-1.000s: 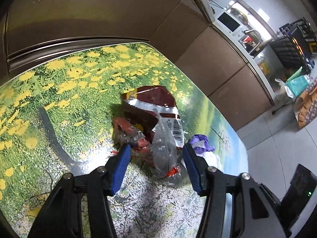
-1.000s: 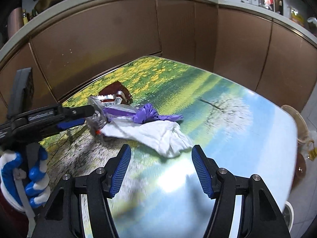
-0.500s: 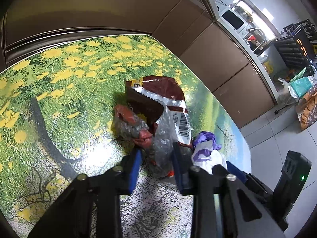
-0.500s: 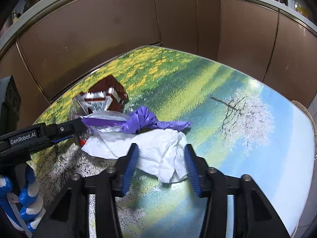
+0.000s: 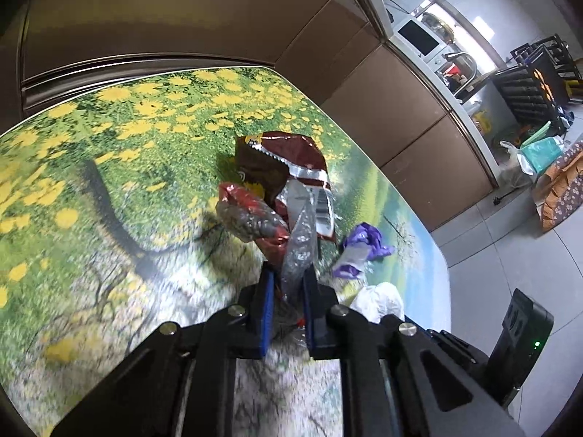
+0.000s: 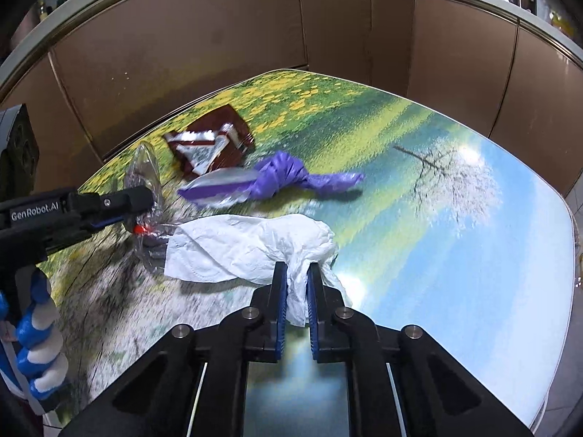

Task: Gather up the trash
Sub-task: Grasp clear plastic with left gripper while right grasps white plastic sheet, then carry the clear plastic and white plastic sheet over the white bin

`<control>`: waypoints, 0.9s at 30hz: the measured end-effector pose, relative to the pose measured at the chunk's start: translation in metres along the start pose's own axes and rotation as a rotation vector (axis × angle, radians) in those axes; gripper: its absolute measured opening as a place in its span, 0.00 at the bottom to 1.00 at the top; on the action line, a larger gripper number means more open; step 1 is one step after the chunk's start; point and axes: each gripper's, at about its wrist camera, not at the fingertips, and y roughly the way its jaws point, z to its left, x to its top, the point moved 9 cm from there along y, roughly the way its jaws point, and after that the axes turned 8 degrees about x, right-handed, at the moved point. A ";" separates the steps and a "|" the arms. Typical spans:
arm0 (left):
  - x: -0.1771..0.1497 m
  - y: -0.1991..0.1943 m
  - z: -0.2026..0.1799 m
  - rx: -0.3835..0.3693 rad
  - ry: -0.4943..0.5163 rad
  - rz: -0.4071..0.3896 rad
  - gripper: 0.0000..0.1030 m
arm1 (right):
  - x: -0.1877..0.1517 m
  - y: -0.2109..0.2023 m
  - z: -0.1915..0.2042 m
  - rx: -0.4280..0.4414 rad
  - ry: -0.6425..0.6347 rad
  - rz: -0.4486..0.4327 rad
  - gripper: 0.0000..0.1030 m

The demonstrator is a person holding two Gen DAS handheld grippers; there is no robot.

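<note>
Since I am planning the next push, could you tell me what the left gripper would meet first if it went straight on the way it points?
The left gripper, shut on the clear plastic wrapper, would probably meet the crumpled red wrapper first, then the brown snack bag; depth is unclear.

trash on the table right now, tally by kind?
Snack wrapper, dark red foil: 1
Clear plastic wrapper, left gripper shut on it: 1
Purple plastic bag: 1
White paper towel, right gripper shut on it: 1
Total: 4
</note>
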 end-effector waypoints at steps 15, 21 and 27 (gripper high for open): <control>-0.039 -0.074 0.004 0.023 0.077 -0.046 0.12 | -0.052 -0.079 0.021 0.005 0.056 -0.064 0.07; -0.050 -0.108 -0.001 0.010 0.112 -0.077 0.12 | -0.063 -0.120 0.030 0.001 0.076 -0.122 0.07; -0.056 -0.141 -0.008 0.005 0.144 -0.115 0.12 | -0.070 -0.156 0.035 -0.006 0.088 -0.184 0.07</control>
